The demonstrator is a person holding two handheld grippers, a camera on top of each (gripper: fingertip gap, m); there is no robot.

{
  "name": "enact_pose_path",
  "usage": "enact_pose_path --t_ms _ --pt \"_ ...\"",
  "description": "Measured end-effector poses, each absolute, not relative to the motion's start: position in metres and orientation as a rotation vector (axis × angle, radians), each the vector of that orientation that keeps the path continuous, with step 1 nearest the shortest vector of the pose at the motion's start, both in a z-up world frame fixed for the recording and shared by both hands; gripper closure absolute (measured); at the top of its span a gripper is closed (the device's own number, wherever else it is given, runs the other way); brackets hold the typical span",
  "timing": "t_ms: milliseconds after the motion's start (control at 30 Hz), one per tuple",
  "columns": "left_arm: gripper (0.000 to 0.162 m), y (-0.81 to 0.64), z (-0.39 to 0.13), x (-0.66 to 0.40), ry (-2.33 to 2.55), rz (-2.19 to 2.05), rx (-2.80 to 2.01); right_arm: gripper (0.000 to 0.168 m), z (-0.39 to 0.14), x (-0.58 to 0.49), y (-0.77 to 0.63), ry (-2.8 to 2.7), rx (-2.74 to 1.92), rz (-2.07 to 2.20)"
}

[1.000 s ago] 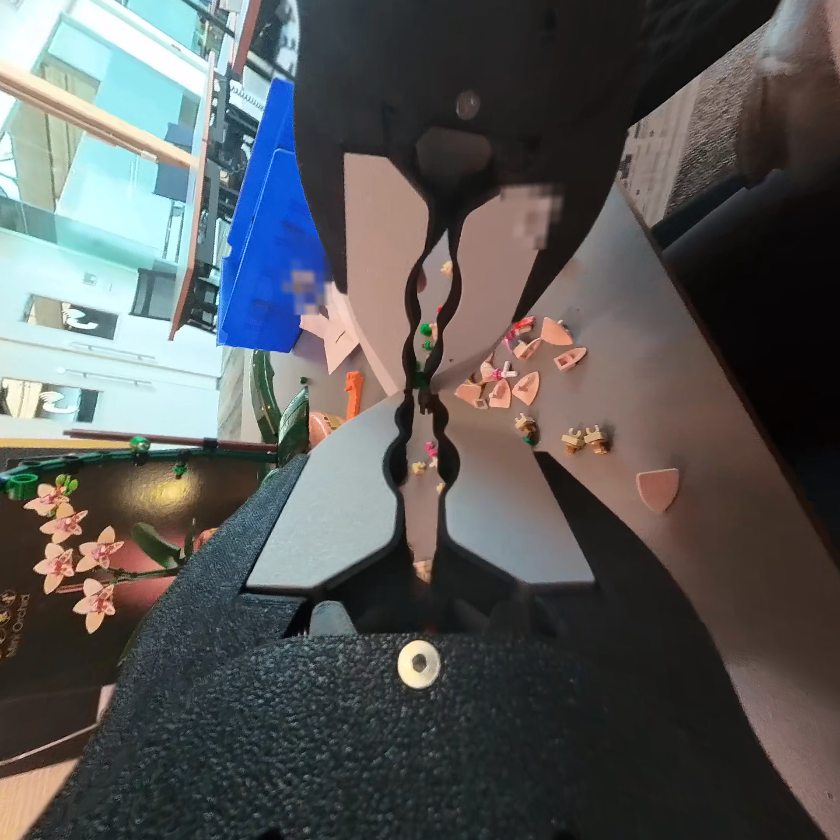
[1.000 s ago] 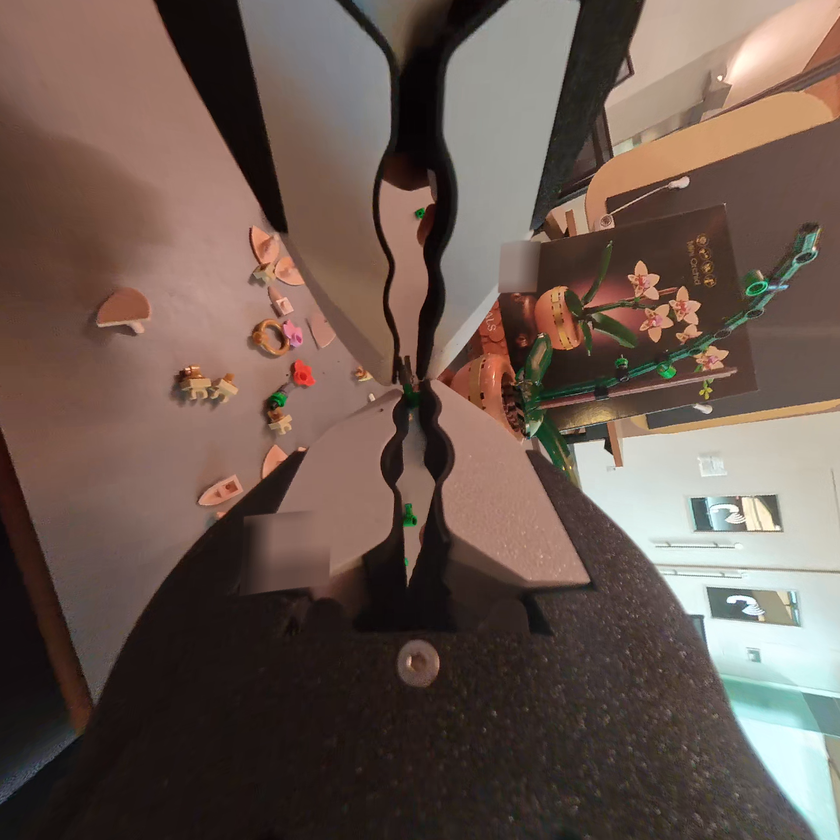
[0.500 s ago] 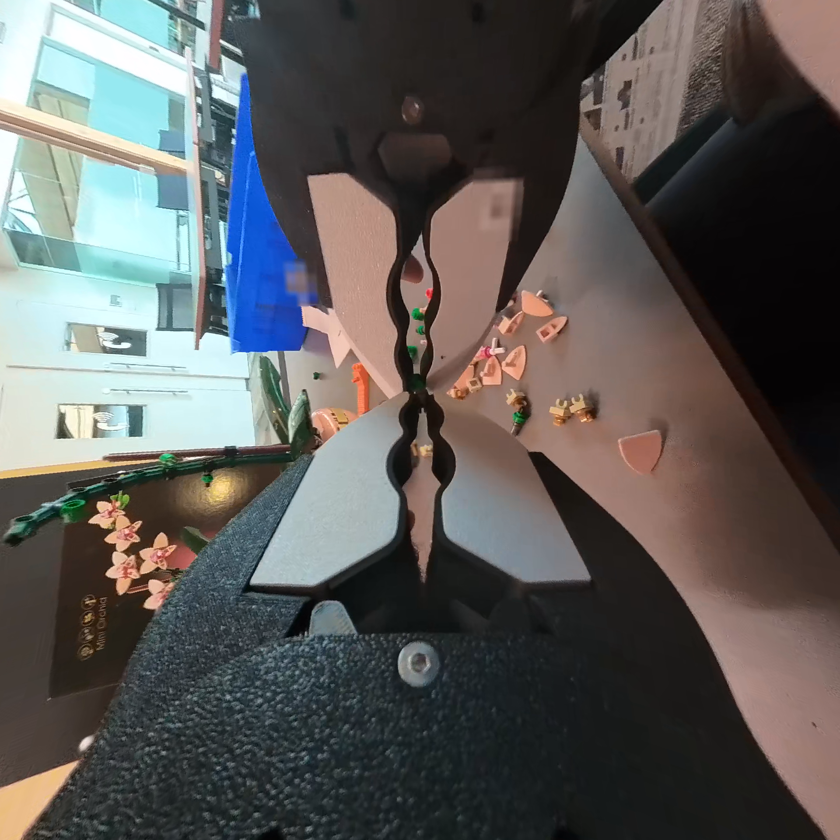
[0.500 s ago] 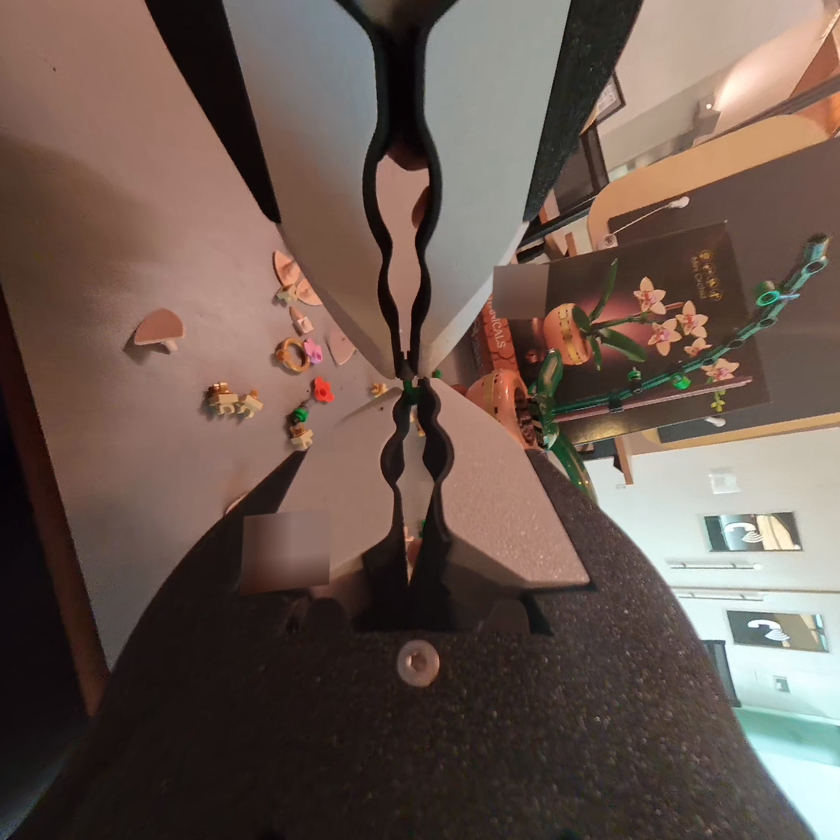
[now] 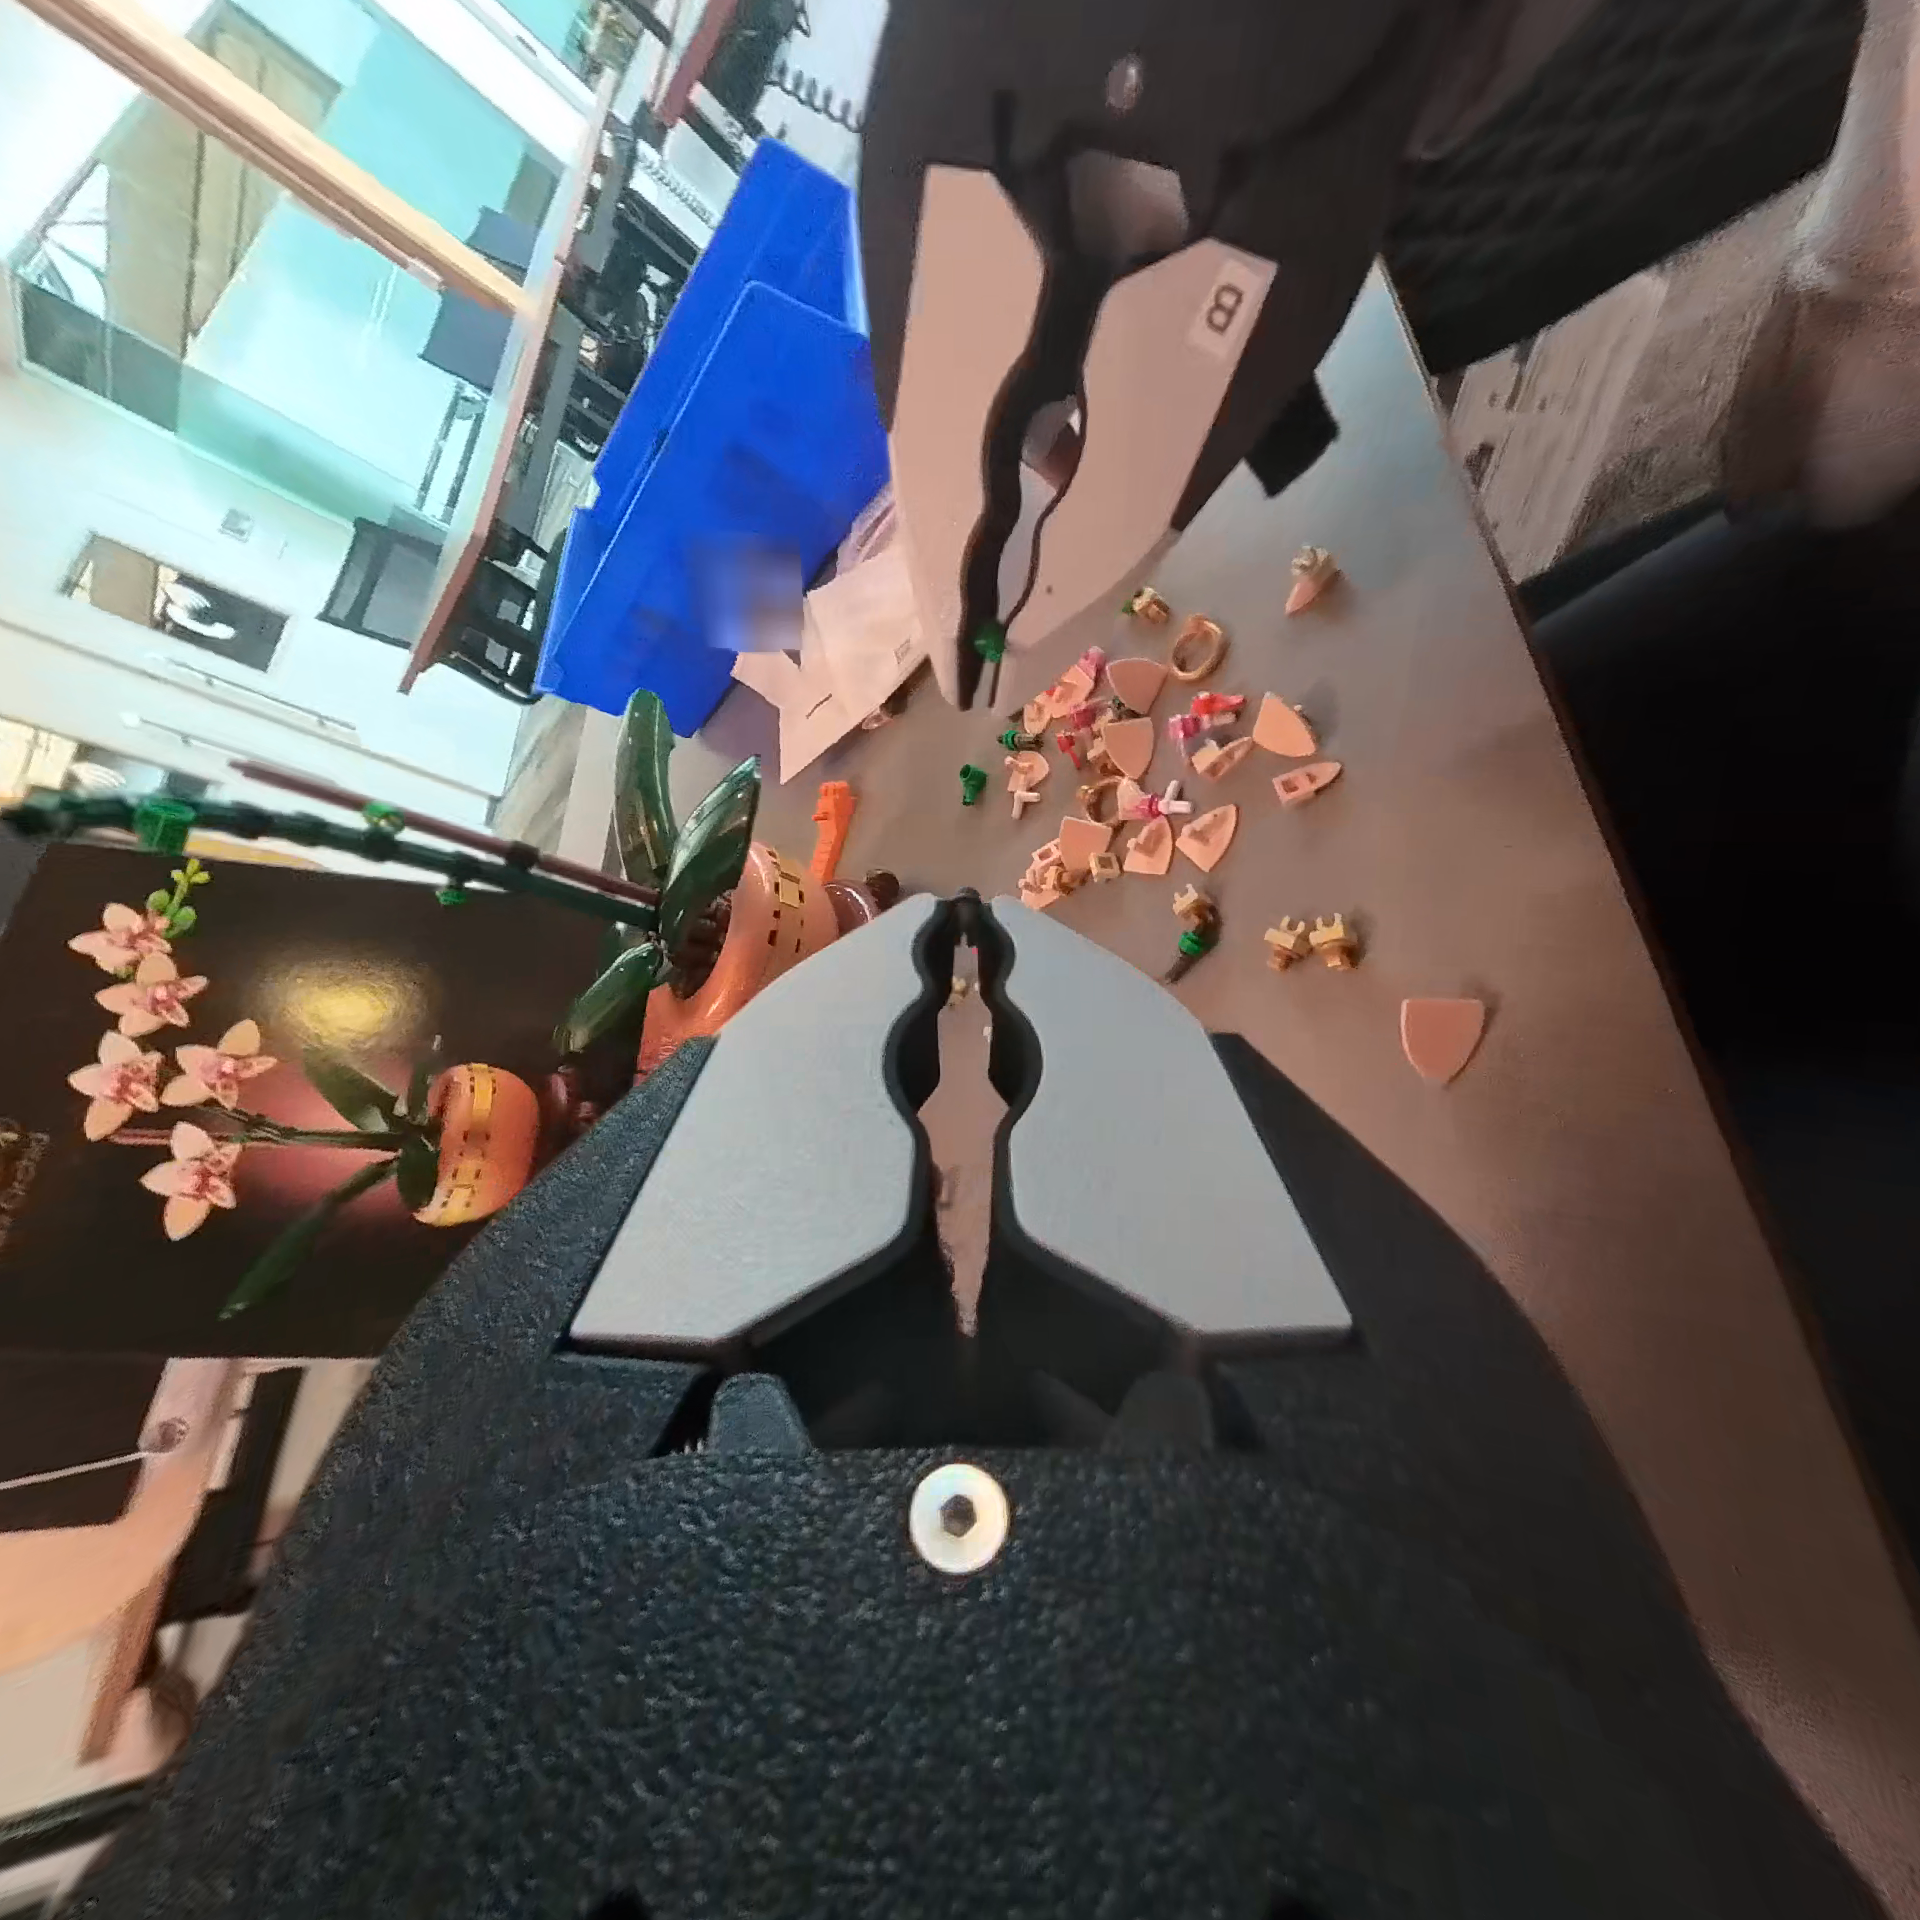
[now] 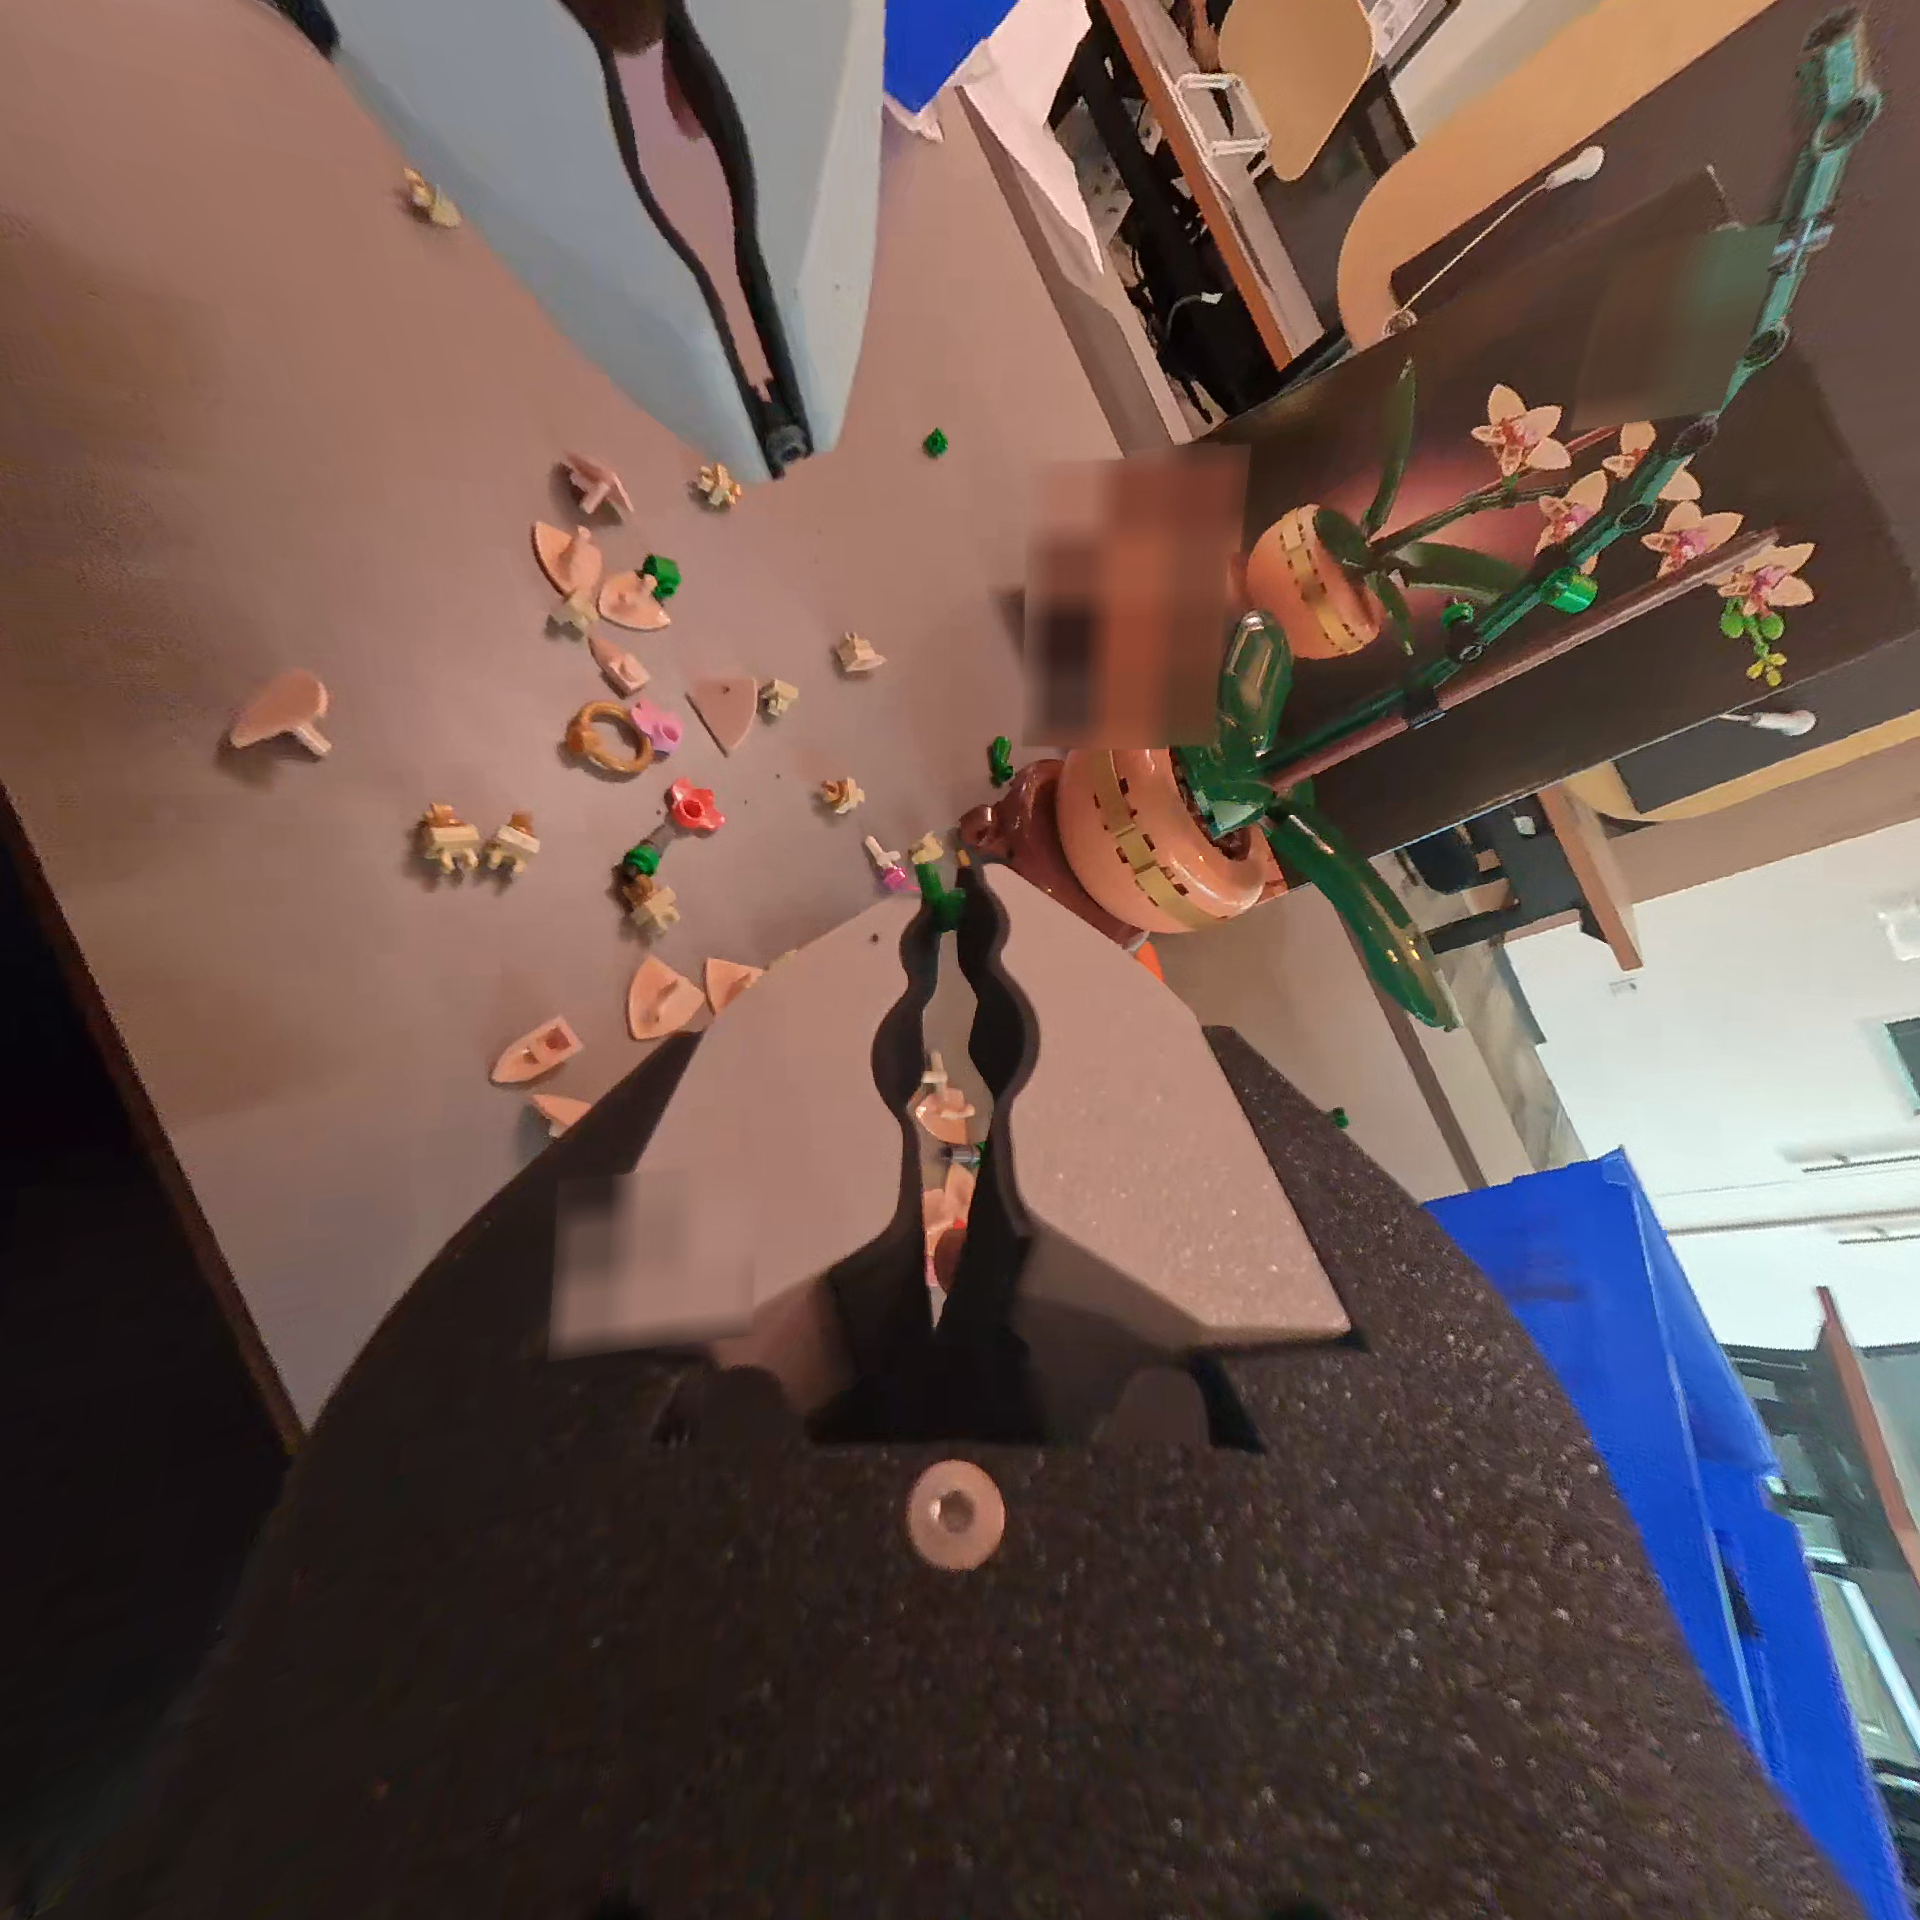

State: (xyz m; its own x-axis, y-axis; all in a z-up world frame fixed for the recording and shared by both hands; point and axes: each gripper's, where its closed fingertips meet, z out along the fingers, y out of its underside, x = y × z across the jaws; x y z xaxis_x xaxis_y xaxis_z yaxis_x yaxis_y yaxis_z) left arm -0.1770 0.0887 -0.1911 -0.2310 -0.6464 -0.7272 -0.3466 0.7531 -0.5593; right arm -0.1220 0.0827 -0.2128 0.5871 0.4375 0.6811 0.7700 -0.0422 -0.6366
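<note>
At the far left of the left wrist view stands a dark box (image 5: 260,1091) printed with a picture of pink orchids. Beside it a brick-built flower pot (image 5: 769,935) in orange and tan holds dark green leaves (image 5: 665,831) and a long brown stem, with blue bins (image 5: 727,499) behind. The left tongs (image 5: 968,902) hang above the grey tabletop (image 5: 1558,1195) with their tips pressed together; a tiny dark piece seems to sit between them, but what it is cannot be told. Past them lies a scatter of small bricks: pink petal pieces (image 5: 1132,748), tan clips, a gold ring (image 5: 1197,646), and one shield-shaped petal (image 5: 1439,1034) apart at the right. The right tongs (image 5: 982,655) reach in from above and are closed on a small green piece (image 5: 987,639).

In the right wrist view the right tongs (image 6: 951,894) pinch that green piece (image 6: 940,891) at their tips, just beside the pot (image 6: 1153,842). The left tongs (image 6: 784,442), well apart, hang at the upper left over the petals.
</note>
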Motion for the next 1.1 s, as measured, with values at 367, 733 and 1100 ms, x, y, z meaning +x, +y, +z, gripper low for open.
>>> enact_pose_path --t_ms 367,733,1100 --pt "0.158 0.116 -0.181 -0.197 1.546 -0.574 -1.114 0.163 -0.211 -0.110 0.082 -0.848 -1.768 -0.075" --pt "0.158 0.127 -0.186 -0.215 1.243 -0.763 -1.466 0.163 -0.244 -0.026 0.097 -0.704 -2.051 0.074" --pt "0.158 0.086 -0.206 -0.117 1.439 -0.759 -1.381 0.160 -0.286 0.005 0.112 -0.802 -2.230 0.144"
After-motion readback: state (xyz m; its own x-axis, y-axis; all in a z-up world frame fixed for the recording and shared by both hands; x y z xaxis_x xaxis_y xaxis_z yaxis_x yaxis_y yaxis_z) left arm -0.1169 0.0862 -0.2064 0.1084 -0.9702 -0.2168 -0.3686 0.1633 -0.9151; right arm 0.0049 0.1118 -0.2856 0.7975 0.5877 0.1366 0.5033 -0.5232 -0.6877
